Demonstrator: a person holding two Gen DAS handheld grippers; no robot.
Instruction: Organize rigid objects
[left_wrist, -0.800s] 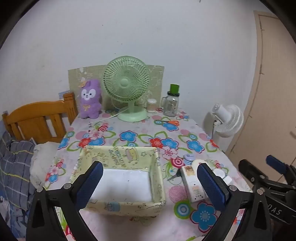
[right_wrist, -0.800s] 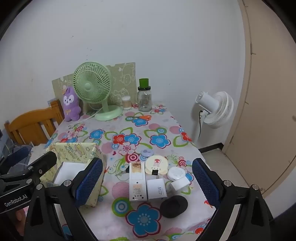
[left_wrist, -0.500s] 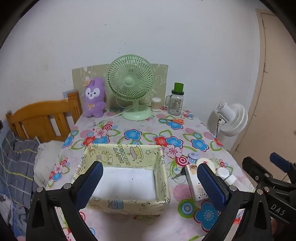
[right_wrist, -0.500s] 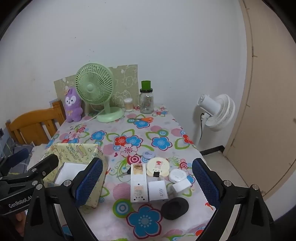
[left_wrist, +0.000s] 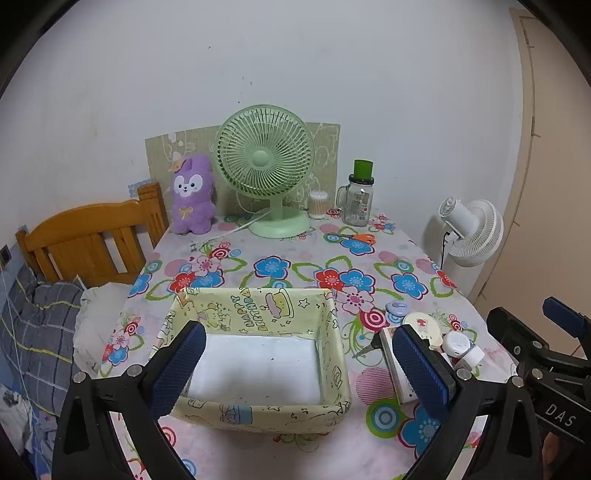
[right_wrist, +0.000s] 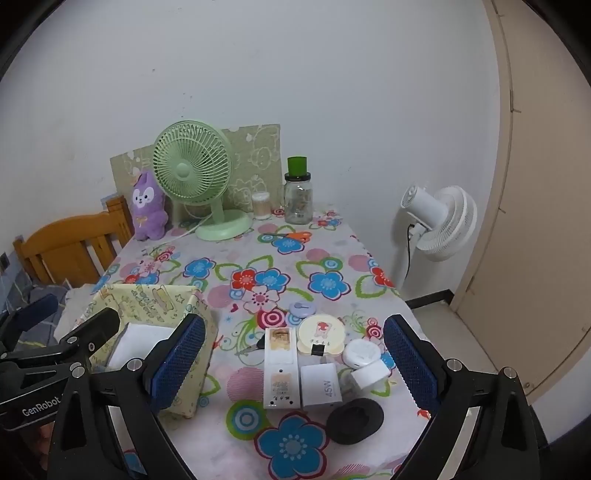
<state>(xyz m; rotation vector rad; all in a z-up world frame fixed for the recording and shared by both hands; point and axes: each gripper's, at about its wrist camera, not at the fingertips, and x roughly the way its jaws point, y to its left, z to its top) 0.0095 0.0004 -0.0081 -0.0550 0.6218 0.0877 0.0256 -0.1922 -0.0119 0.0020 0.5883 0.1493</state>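
A yellow birthday-print box (left_wrist: 258, 314) with a white bottom stands on the floral table, also in the right wrist view (right_wrist: 147, 299). Right of it lie a tall white carton (right_wrist: 280, 367), a white 45W charger (right_wrist: 320, 384), a round cream tin (right_wrist: 320, 330), a white round case (right_wrist: 361, 352), a small white block (right_wrist: 370, 373), a black oval pad (right_wrist: 355, 420) and a lilac disc (right_wrist: 301, 309). My left gripper (left_wrist: 295, 369) is open and empty above the box's near side. My right gripper (right_wrist: 293, 365) is open and empty above the small items.
At the back stand a green desk fan (left_wrist: 264, 173), a purple plush (left_wrist: 192, 195), a jar with a green lid (left_wrist: 358, 199), a cotton-swab pot (left_wrist: 318, 205) and orange scissors (left_wrist: 356, 237). A wooden chair (left_wrist: 92, 240) is left, a white floor fan (right_wrist: 439, 221) right.
Both grippers have drawn back and risen slightly; the box and items sit a little farther off and lower in view. Nothing on the table moved.
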